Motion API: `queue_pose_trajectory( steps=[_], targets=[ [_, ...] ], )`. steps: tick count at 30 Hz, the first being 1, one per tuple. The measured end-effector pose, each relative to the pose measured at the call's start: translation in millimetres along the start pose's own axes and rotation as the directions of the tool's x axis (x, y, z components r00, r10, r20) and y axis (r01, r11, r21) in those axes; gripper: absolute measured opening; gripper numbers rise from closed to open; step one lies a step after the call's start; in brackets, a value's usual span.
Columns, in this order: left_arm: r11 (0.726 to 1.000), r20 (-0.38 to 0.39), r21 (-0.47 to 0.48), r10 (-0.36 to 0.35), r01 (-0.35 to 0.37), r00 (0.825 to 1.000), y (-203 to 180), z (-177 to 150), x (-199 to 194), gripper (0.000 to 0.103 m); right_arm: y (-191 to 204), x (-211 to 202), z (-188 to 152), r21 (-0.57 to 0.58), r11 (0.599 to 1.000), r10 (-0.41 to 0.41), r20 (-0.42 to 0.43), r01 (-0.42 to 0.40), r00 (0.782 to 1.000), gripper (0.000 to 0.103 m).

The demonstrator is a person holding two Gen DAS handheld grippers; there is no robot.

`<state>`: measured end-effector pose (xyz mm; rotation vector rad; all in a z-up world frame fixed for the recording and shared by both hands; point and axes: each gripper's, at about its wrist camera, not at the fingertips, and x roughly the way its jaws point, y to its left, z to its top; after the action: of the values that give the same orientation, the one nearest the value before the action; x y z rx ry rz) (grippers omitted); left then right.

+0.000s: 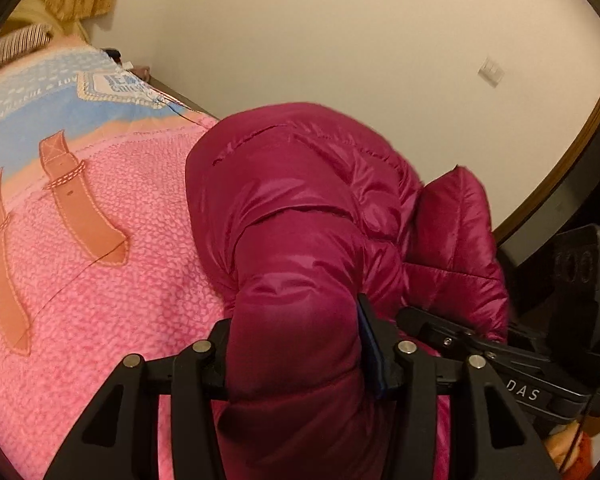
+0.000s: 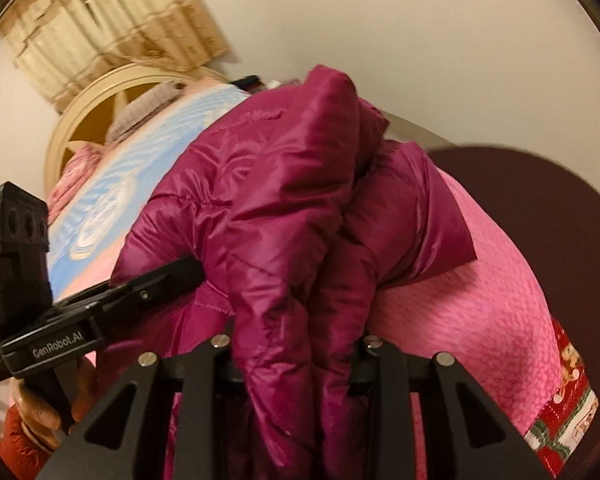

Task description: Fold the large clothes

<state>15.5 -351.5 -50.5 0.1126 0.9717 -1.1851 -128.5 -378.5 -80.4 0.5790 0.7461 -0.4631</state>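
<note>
A puffy, glossy magenta quilted down jacket (image 1: 300,208) hangs bunched above a pink fleece blanket (image 1: 100,280) that covers the bed, its lower folds just touching that blanket. The left gripper (image 1: 296,364) pinches a thick roll of the jacket, and the right gripper (image 2: 296,360), close beside it, clamps another wad of it. Judging by this, a fold is being carried over; both grippers should travel level and together, then lower the jacket squarely onto the blanket.
</note>
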Motion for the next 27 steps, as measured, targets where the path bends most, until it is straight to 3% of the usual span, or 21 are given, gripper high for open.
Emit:
queue_pose_trajectory(
  steps=[3, 7, 12, 16, 17, 19, 21, 24, 27],
  targets=[
    [0.995, 0.026, 0.062, 0.083, -0.084, 0.996, -13, -2, 14, 0.059, -17, 10, -1, 0.006, 1.000, -0.005, 0.000, 0.005, 1.000, 0.034],
    [0.967, 0.067, 0.123, 0.217, -0.224, 0.974, -25, -9, 38, 0.072, -35, 29, 4, 0.078, 0.997, 0.022, 0.011, -0.023, 1.000, 0.042],
    [0.956, 0.062, 0.130, 0.257, -0.263, 0.964, -33, -8, 33, 0.077, -48, 20, -1, 0.151, 0.986, 0.062, 0.033, -0.066, 0.998, 0.054],
    [0.949, 0.080, 0.118, 0.286, -0.294, 0.955, -41, -17, 5, 0.077, -36, -33, -12, 0.131, 0.991, -0.031, 0.135, 0.013, 0.990, 0.067],
    [0.941, 0.093, 0.134, 0.302, -0.312, 0.949, -46, -19, -6, 0.077, -31, -56, -16, 0.121, 0.991, -0.071, 0.184, 0.049, 0.980, 0.071],
    [0.921, 0.124, 0.165, 0.335, -0.352, 0.934, -54, -26, -20, 0.077, -24, -89, -23, 0.103, 0.986, -0.152, 0.264, 0.129, 0.953, 0.090],
    [0.905, 0.162, 0.185, 0.356, -0.382, 0.920, -61, -31, -36, 0.078, -8, -123, -33, 0.080, 0.966, -0.260, 0.340, 0.248, 0.904, 0.097],
    [0.888, 0.204, 0.188, 0.382, -0.419, 0.901, -74, -45, -66, 0.083, 18, -153, -48, 0.038, 0.937, -0.332, 0.399, 0.346, 0.855, 0.103],
    [0.881, 0.231, 0.167, 0.402, -0.443, 0.886, -76, -55, -91, 0.084, 41, -173, -58, 0.005, 0.929, -0.340, 0.411, 0.371, 0.846, 0.103]
  ],
)
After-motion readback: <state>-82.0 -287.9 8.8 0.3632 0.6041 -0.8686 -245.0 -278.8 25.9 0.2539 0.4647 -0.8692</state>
